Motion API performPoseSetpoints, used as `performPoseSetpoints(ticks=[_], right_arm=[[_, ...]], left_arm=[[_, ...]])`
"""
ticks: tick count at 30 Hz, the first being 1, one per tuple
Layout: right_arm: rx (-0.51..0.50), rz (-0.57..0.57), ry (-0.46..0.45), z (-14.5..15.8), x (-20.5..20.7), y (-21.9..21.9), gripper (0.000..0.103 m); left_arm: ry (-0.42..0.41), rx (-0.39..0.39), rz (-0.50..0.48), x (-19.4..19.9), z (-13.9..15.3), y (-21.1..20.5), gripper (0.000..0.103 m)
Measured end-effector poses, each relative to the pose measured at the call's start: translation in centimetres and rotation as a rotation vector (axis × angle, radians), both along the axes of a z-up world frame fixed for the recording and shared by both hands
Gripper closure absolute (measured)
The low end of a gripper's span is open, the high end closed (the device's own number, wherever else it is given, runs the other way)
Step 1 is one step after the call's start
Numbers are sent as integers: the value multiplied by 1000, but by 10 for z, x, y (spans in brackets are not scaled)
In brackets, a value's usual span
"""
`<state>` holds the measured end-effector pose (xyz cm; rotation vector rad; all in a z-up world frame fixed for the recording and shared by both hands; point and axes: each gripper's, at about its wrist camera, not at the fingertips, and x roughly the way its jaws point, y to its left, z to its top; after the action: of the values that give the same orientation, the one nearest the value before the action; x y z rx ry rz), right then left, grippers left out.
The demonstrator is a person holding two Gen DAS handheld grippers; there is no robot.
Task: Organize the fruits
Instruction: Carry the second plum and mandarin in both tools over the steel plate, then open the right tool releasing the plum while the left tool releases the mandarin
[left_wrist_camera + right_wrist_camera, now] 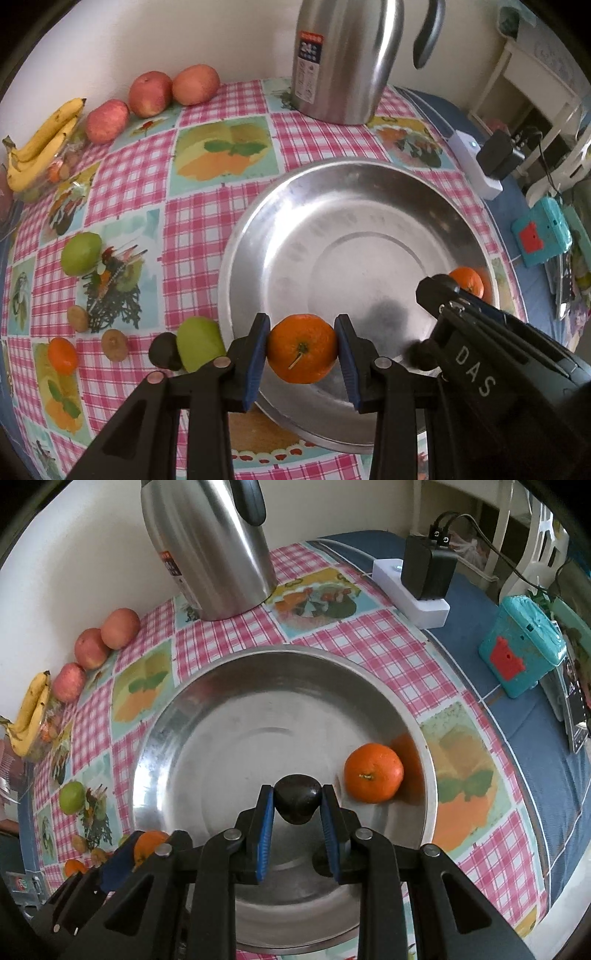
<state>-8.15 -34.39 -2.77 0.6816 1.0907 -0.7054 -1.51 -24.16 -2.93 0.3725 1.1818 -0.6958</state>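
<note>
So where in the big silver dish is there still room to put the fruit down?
Most of the silver dish is bare: its whole middle, the far side toward the kettle and the left side. Only the right rim is taken, by one orange. Outside, the tablecloth's left edge is crowded with apples, bananas and small fruit.

Black grippers w/ blue-padded fingers (255, 360), "DAS" lettering.

My blue-padded left gripper (301, 349) holds a bright orange tangerine (301, 348), my right gripper (297, 805) a near-black fruit (297, 803). Under the silver tray (306, 206) lies a pink-and-white checked tablecloth (207, 218) with pale turquoise fruit-print squares. Yellow bananas (44, 140), red apples (149, 93), green limes (81, 253).
</note>
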Motion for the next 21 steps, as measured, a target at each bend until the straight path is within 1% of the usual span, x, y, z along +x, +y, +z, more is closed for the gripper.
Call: performPoseSetpoints(ticks=[9, 14, 17, 19, 21], right_arm=[[18, 1, 41, -11, 3, 0, 76], [4, 11, 53, -9, 5, 1, 76], [5, 10, 53, -8, 5, 1, 75], [2, 7, 51, -6, 5, 1, 75], [-6, -2, 45, -3, 3, 0, 68]], left_arm=[[17, 29, 1, -1, -11, -2, 63], [24, 32, -4, -1, -11, -2, 62], [21, 30, -5, -1, -10, -2, 56], [20, 26, -8, -1, -7, -2, 55], [14, 18, -13, -2, -3, -3, 49]])
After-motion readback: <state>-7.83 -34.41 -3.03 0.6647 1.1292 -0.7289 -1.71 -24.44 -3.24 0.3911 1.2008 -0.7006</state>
